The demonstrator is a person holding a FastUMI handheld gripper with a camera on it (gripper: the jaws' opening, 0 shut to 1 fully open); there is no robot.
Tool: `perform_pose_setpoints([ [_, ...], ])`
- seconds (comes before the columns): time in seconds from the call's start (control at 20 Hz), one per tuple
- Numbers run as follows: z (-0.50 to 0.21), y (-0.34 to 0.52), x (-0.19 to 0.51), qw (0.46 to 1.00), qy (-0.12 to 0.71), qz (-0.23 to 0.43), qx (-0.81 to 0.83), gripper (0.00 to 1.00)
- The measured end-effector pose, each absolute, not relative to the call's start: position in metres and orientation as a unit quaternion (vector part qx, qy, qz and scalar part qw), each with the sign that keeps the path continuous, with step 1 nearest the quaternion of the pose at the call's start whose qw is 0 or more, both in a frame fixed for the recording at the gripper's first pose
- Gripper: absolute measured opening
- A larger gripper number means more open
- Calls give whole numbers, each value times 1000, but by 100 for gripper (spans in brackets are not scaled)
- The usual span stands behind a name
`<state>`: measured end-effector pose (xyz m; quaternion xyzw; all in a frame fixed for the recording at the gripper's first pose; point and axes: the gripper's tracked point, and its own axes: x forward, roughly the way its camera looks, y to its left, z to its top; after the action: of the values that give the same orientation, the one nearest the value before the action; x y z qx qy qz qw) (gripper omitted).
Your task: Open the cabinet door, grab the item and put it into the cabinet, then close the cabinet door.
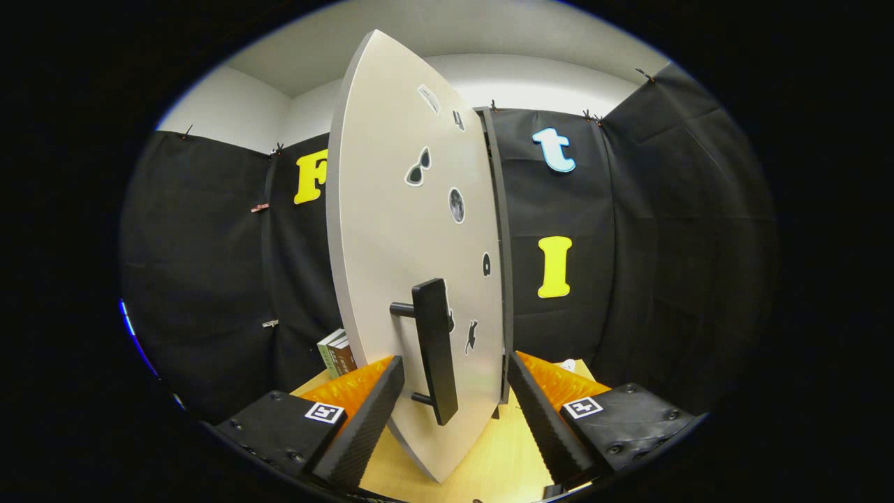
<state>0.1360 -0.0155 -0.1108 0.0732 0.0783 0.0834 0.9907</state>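
Standing between spread tool (454, 398) fingers: door handle (434, 349).

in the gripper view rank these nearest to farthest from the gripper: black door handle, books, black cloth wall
With the open gripper:
1. Black door handle, between the fingers, on the cabinet door.
2. Books, beyond the left finger, behind the door's edge, standing on the wooden table.
3. Black cloth wall, farthest, behind everything.

A light wooden table (503, 461) carries books (336, 355) standing behind the cabinet door (398, 230).
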Motion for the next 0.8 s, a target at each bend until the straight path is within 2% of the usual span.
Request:
perform_pose_setpoints([
  [0.25, -110, 49, 158, 989, 75, 91, 86, 98],
  [0.45, -108, 107, 175, 982, 74, 129, 114, 98],
  [0.7, -98, 121, 182, 985, 65, 132, 85, 98],
  [0.8, -94, 105, 188, 991, 50, 103, 70, 98],
])
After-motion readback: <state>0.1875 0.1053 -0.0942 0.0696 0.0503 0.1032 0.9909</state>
